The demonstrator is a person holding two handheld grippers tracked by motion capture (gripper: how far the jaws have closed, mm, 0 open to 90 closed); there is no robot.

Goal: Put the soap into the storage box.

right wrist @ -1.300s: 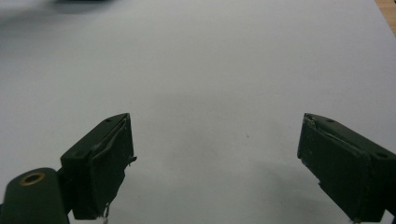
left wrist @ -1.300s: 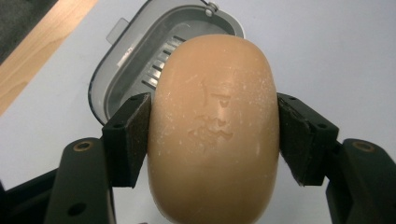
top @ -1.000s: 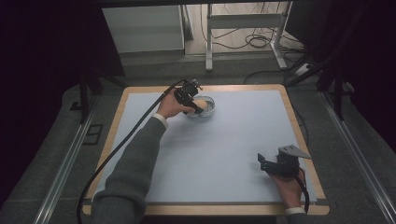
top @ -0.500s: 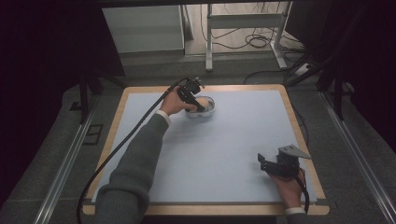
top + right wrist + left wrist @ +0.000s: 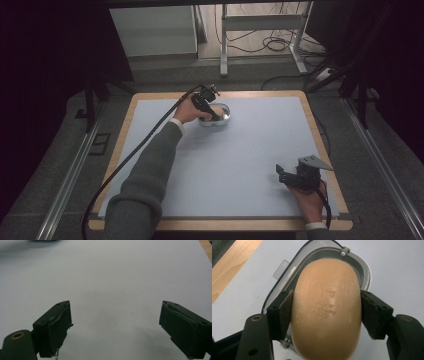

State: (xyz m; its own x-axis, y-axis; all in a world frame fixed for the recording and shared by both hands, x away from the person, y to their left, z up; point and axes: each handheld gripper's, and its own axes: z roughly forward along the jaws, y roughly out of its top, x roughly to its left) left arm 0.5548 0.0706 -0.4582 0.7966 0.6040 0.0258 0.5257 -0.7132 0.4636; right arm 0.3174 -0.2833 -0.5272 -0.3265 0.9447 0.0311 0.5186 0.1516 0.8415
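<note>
A tan oval bar of soap (image 5: pixel 327 310) sits between the pads of my left gripper (image 5: pixel 327 315), which is shut on its two long sides. Right beneath the bar lies a grey soap dish (image 5: pixel 363 272) with a clear rim. From above, the left gripper (image 5: pixel 209 106) stands at the table's far middle, over the dish (image 5: pixel 223 119). My right gripper (image 5: pixel 283 175) rests near the front right corner, and in the right gripper view (image 5: pixel 115 325) its jaws are wide apart with bare mat between them.
A pale blue mat (image 5: pixel 240 160) covers the wooden-edged table (image 5: pixel 125 125). The left gripper's black cable (image 5: pixel 125 165) trails off the front left. Table legs and floor cables lie beyond the far edge.
My left gripper with the soap has shifted slightly at the dish. The right gripper has stayed put.
</note>
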